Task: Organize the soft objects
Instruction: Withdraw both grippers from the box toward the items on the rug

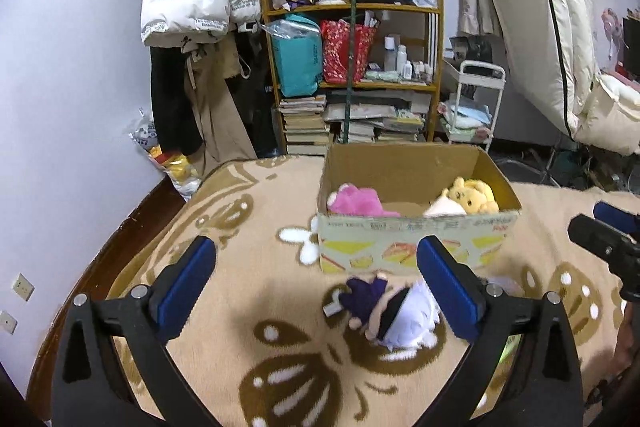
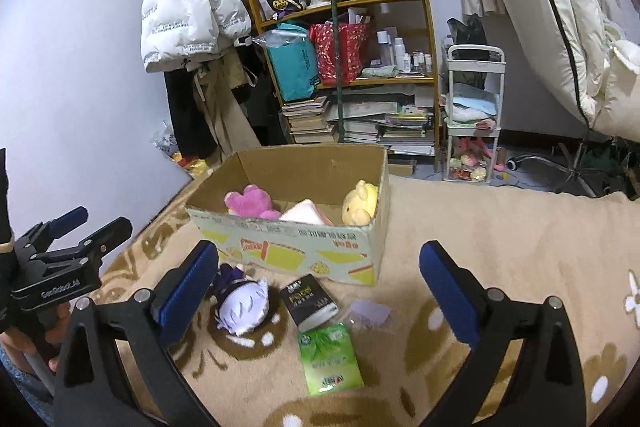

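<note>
White-haired purple-clothed plush doll lies on beige blanket, just before open cardboard box. Left claw spread wide, nearer, doll by its right finger. Right claw spread too, doll toward its left finger.

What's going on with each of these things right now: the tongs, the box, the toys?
Left tongs: open, empty, above the doll.
Right tongs: open, empty.
Cardboard box: open-topped, upright on the blanket.
Pink plush: inside the box.
Yellow bear plush: inside the box.
White-haired doll: lying on the blanket, outside the box.
Green tissue pack: flat on the blanket.
Black packet: lying on the blanket.
</note>
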`<state>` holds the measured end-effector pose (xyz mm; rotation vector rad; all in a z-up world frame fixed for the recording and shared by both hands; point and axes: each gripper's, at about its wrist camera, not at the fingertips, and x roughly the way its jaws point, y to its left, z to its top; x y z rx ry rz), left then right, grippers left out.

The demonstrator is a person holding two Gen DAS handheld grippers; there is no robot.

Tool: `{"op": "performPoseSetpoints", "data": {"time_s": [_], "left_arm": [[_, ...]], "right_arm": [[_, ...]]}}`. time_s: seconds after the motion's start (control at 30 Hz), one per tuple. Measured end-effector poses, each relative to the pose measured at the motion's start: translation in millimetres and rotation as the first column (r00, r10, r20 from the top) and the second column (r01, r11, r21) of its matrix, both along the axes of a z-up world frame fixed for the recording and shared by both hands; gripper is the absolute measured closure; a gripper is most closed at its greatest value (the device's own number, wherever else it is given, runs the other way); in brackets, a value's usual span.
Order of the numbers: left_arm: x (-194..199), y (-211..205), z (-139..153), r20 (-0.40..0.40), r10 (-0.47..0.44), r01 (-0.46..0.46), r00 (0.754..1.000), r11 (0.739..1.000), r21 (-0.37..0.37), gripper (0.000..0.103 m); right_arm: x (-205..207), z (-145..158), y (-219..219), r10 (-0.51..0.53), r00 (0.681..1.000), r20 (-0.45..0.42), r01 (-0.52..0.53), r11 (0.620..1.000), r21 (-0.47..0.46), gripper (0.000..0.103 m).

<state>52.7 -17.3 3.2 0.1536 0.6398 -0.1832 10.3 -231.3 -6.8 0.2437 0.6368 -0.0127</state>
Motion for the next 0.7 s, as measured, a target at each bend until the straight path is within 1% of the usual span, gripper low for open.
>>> {"op": "performPoseSetpoints", "data": {"time_s": [0.07,0.13,0.27,0.4,0.7], "left_arm": [[-5,-2,-2,-0.007,0.001,-0.001,1.0,1.0,0.021,0.003],[-8,-4,-3,-0.008,0.009,-0.008,1.0,0.999,0.036,0.003],[-12,-7,-7,-0.017,-0.005,0.006,1.0,0.998,0.055,0.003],[-9,-9,-11,-0.042,-0.011,0.013,0.999,0.999,0.051,0.003],[4,-17,-28,-0.1,-0.014,0.019,0.995,0.999,0.05,0.003]], "right_arm": [[-4,0,2,-0.004,1.0,0.0,0.004,1.0,-0.015,0.0],[-8,0,3,-0.003,1.0,-0.003,0.003,1.0,-0.008,0.0],[-13,-1,4,-0.009,1.0,-0.012,0.009,1.0,-0.009,0.0],[-13,-6,3,-0.007,1.0,-0.027,0.007,1.0,0.016,0.0],[5,-20,9,0.015,0.997,-0.073,-0.015,1.0,0.001,0.0]]}}
